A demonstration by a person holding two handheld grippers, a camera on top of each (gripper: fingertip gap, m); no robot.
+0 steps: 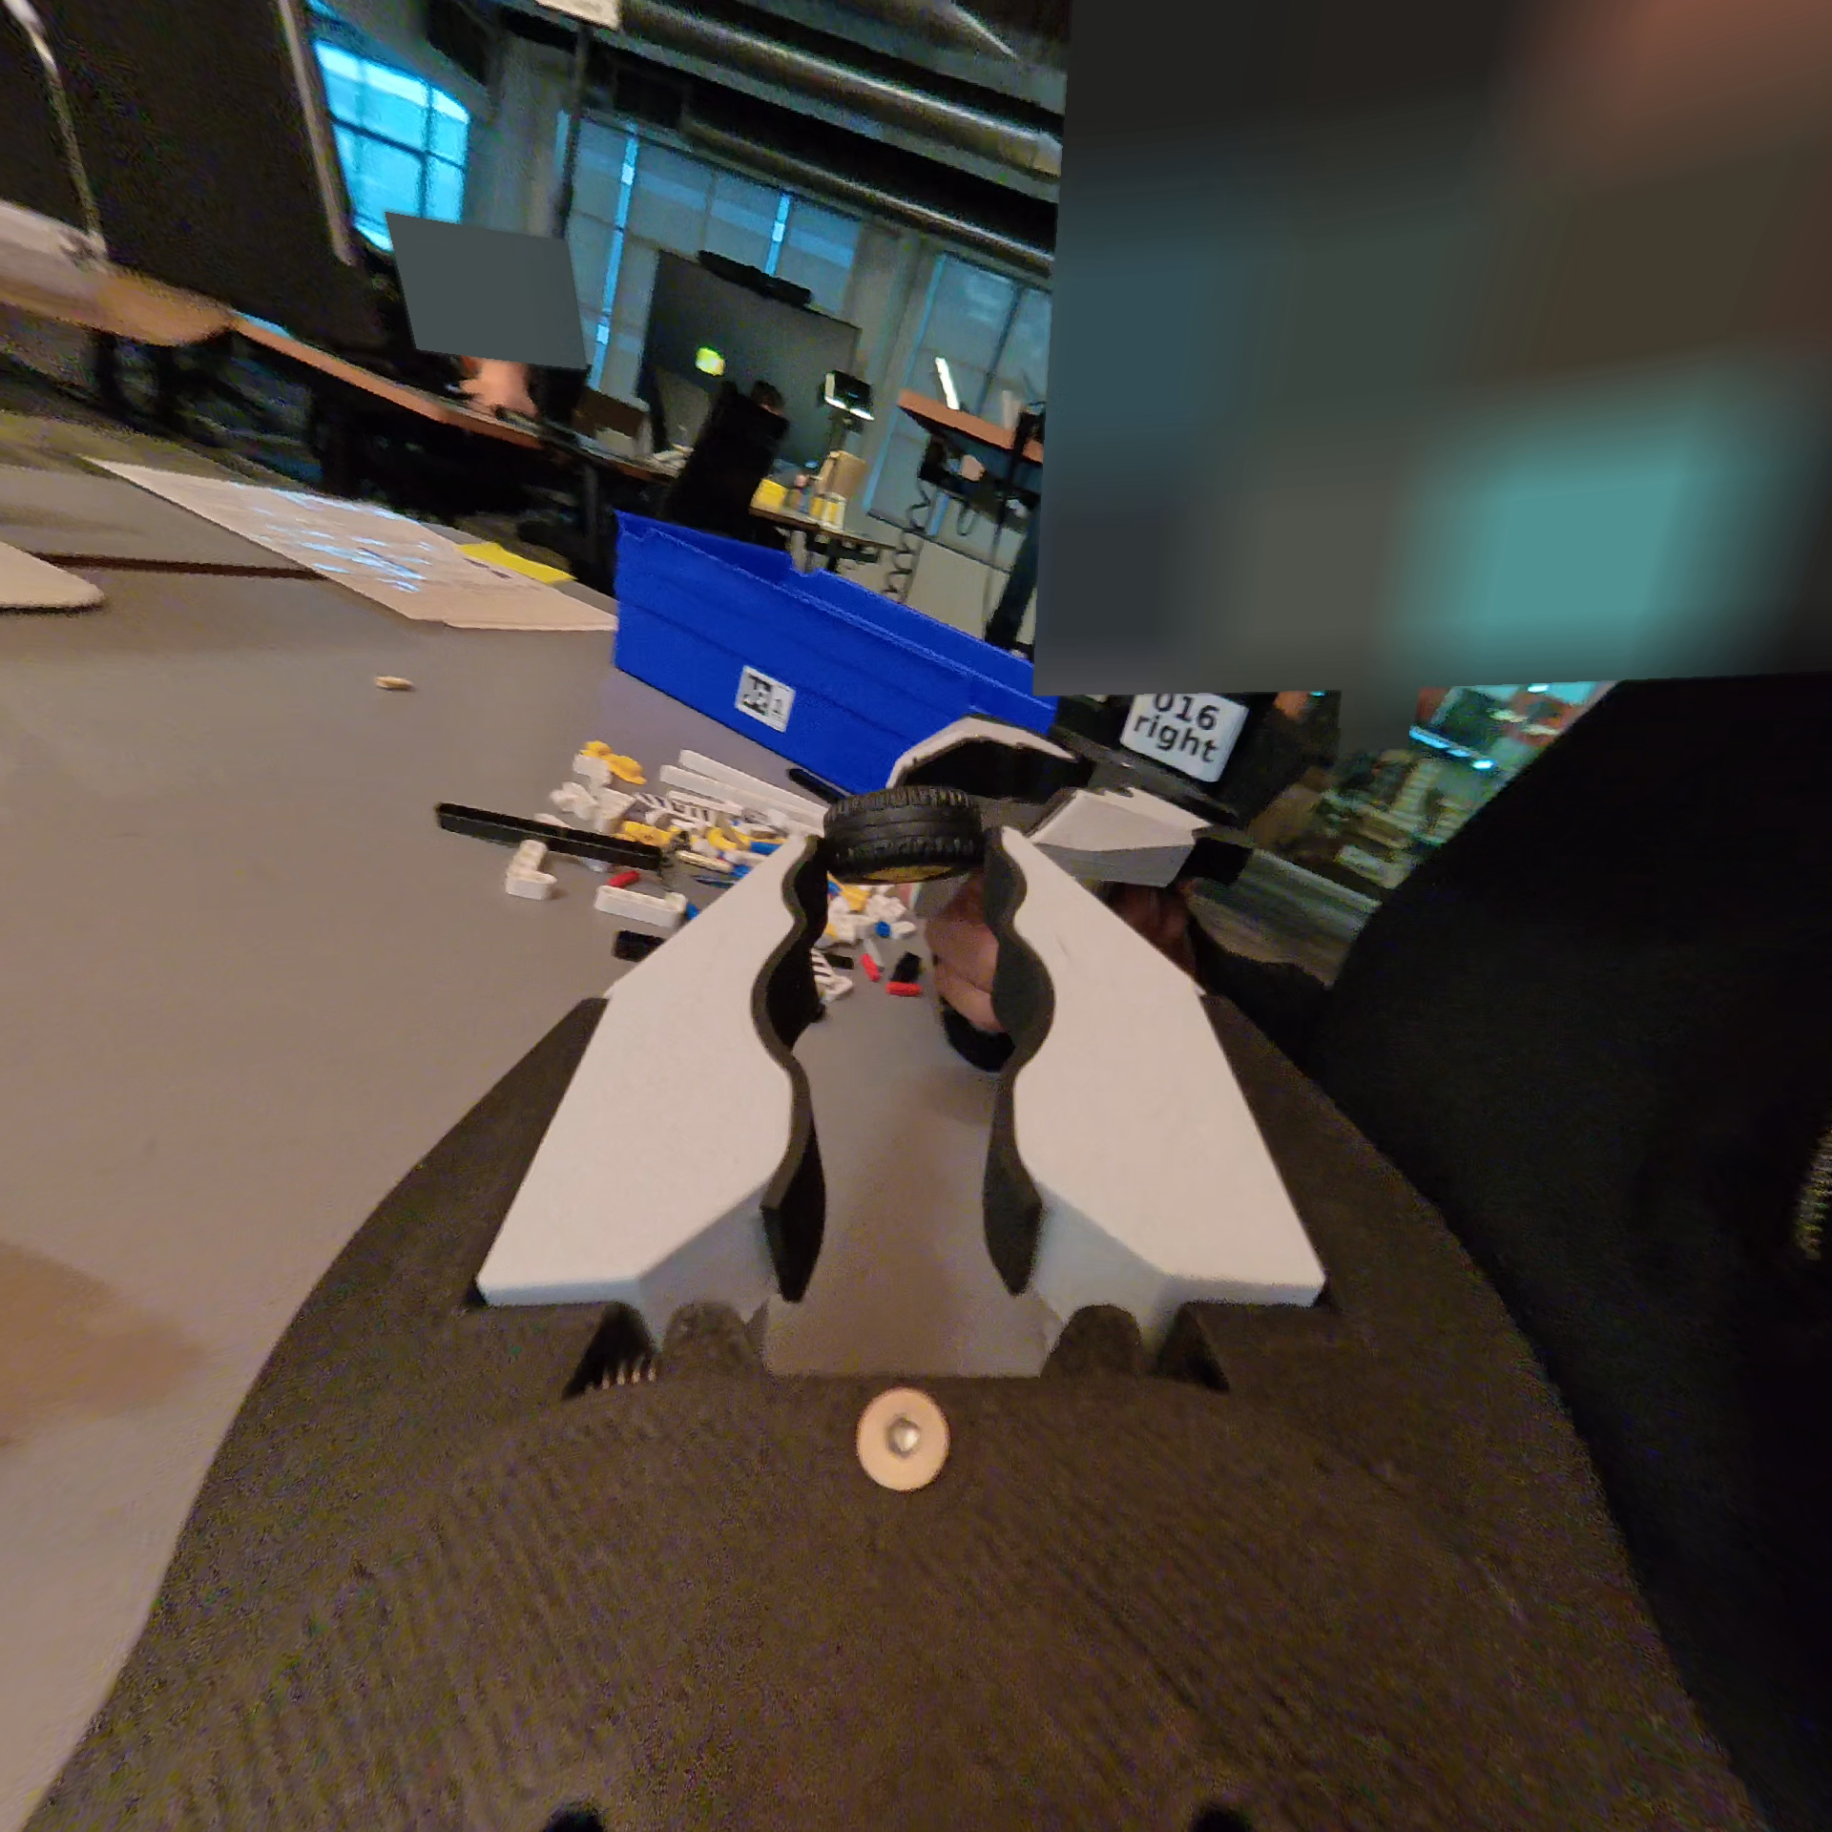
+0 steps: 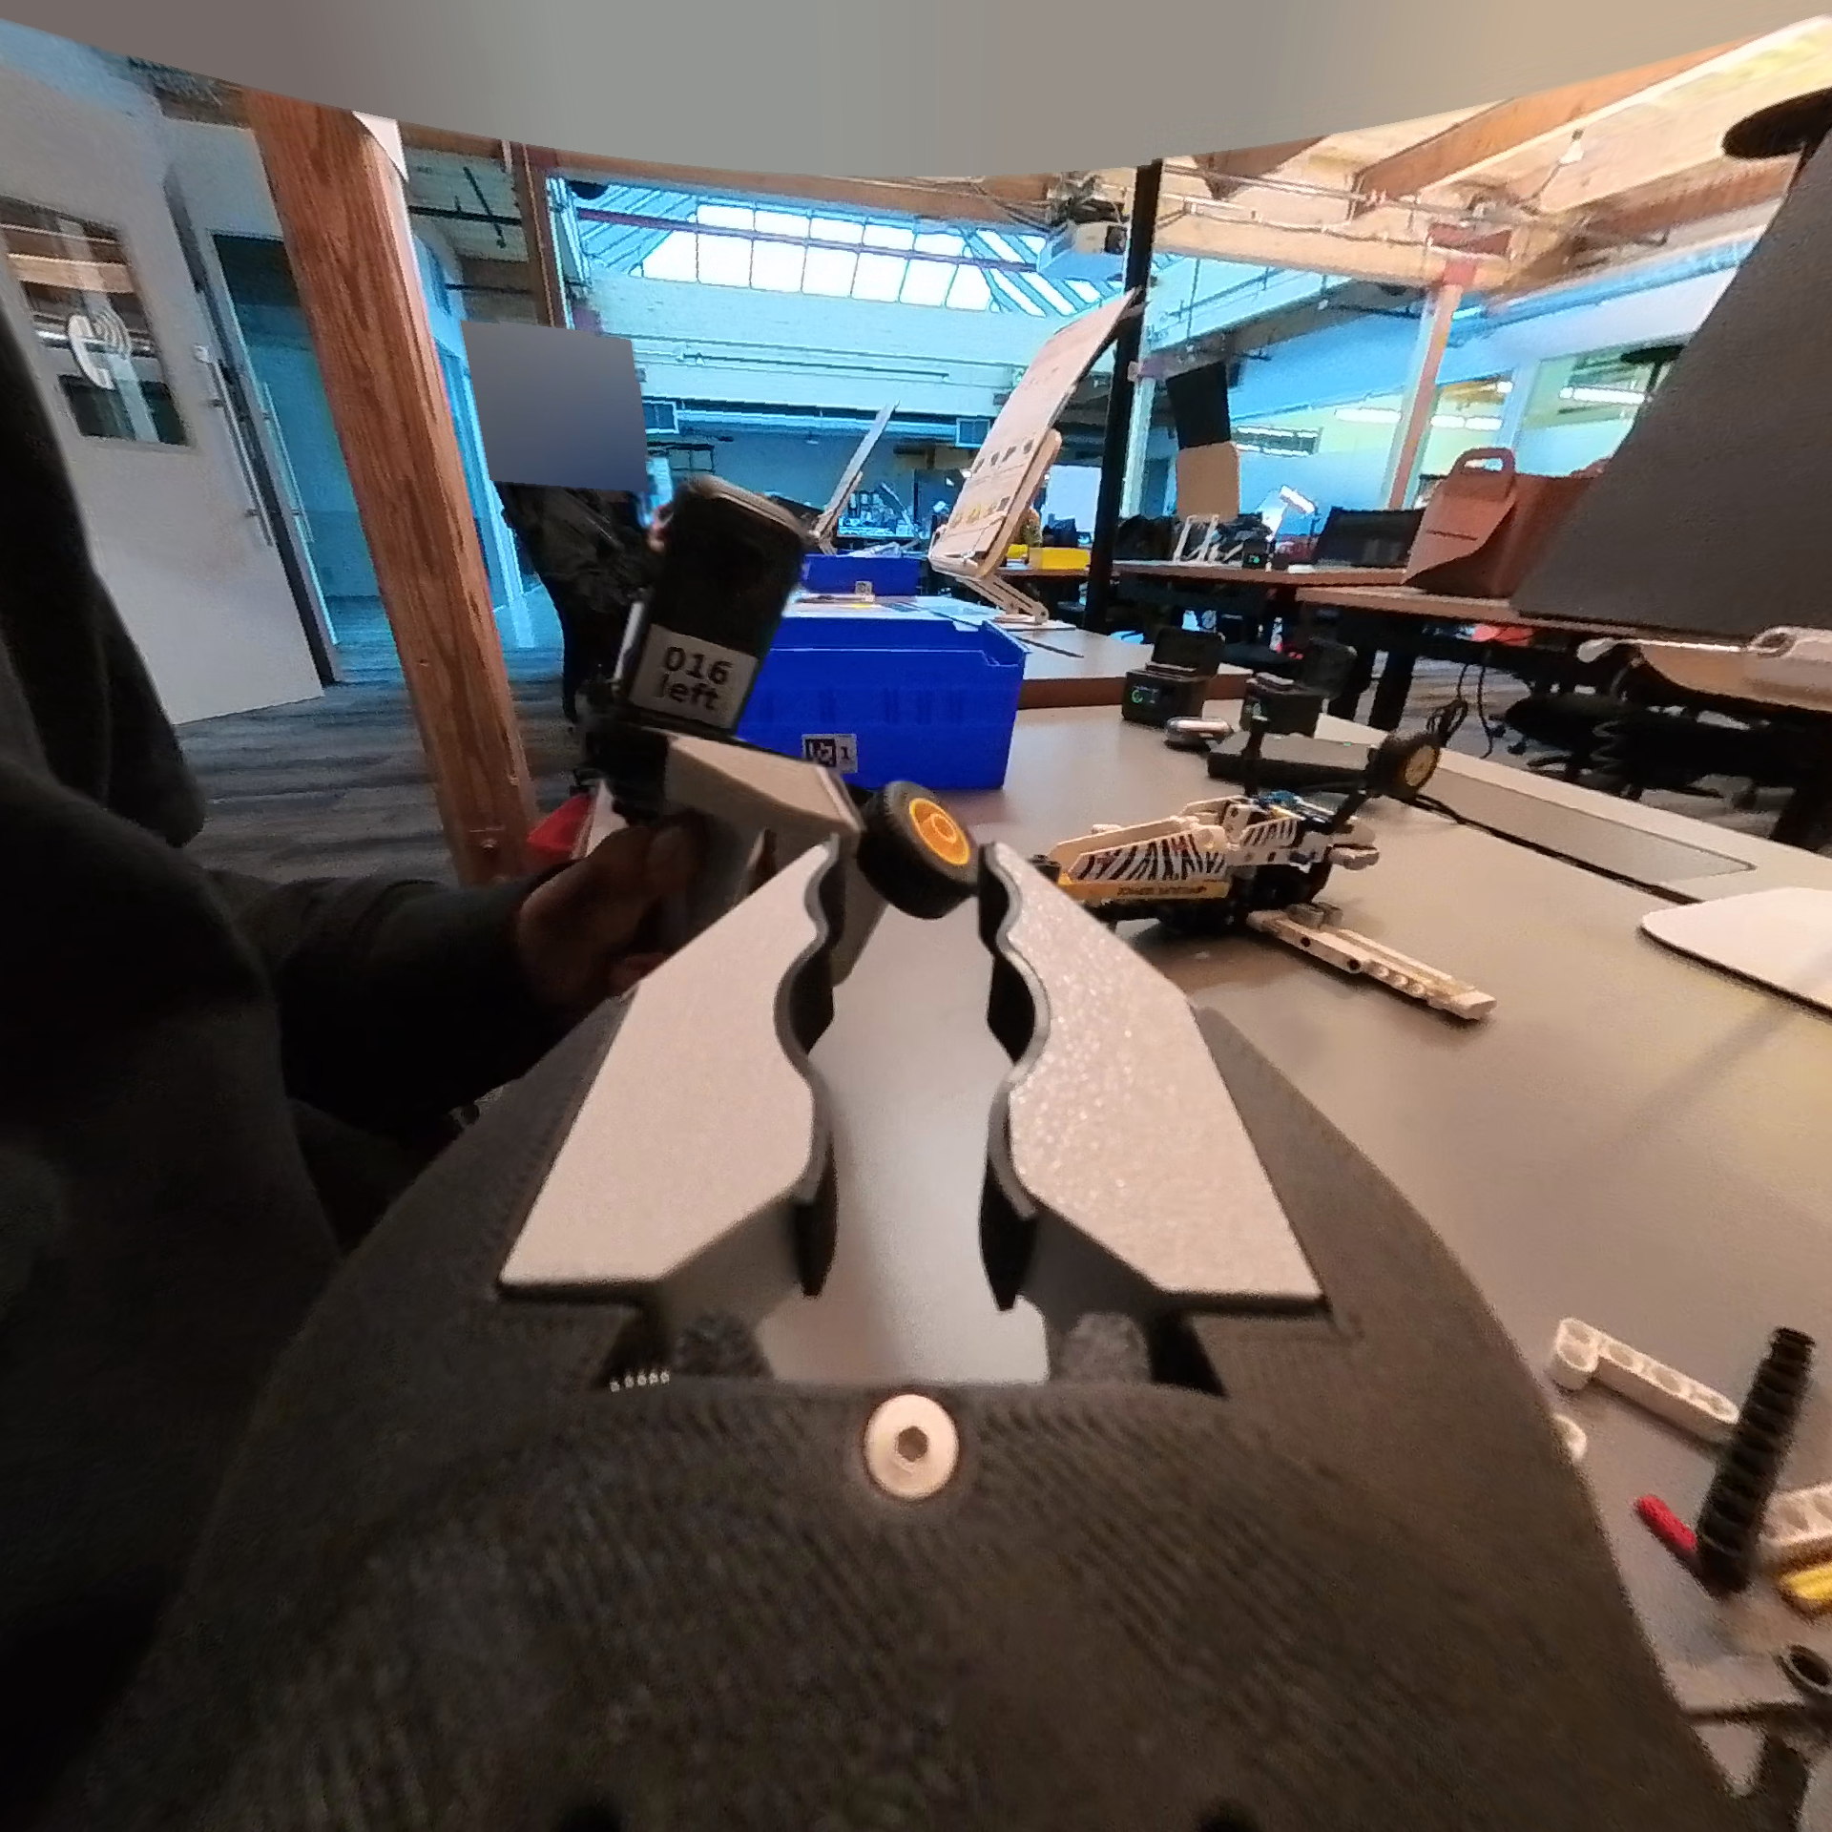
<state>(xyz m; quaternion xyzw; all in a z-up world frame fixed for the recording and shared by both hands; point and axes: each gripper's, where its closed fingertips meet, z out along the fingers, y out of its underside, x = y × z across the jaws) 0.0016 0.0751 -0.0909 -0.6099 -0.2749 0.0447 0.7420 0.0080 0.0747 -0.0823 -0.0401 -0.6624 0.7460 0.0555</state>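
A small black wheel [image 1: 904, 831] with a yellow hub hangs in the air just in front of the blue bin [image 1: 793, 634], clear of the table [image 1: 248, 942]. The left gripper [image 1: 904, 853] pinches it at the very tips of its fingers, which press on the tread from either side, so the hub faces stay uncovered. The right gripper [image 2: 907, 877] meets it from the other side of the bin's front wall. Its fingers are drawn in close about the same wheel, one tip touching the tyre's rim, while the other pad's contact is partly hidden behind the left gripper's finger. Both tools seem to grip it together, and holding only at the tips leaves each room to let go without fouling the other. Below and to one side of the bin lies a scatter of loose building pieces [image 1: 654, 833]. Out from its other end sits a zebra-striped model vehicle [image 2: 1219, 867] with a white beam sticking out. The table between these is bare and gives open space under the wheel.
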